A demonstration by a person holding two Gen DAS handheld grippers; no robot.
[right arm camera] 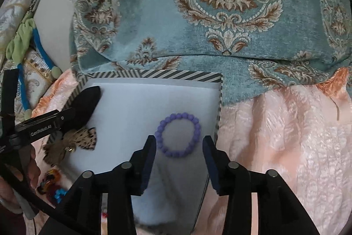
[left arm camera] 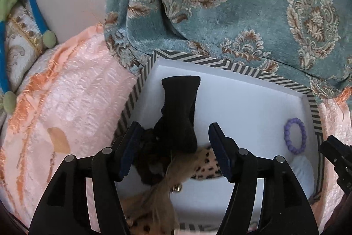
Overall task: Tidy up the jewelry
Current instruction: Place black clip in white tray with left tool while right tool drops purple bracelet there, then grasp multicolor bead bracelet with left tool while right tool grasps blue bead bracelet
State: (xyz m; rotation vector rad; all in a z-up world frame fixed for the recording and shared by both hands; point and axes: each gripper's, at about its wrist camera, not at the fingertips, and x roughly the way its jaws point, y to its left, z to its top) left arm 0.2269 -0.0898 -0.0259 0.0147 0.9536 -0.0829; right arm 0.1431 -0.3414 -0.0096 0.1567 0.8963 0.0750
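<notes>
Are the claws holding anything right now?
No. Both claws are open and empty. The left claw sits over the black bow; the right claw sits by the purple bracelet in the box.

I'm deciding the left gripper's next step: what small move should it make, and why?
Probably lift the left gripper straight up and away. Its fingers stand open around the black bow, which already lies inside the striped box beside the leopard-print bow; the purple bead bracelet is in too.
</notes>
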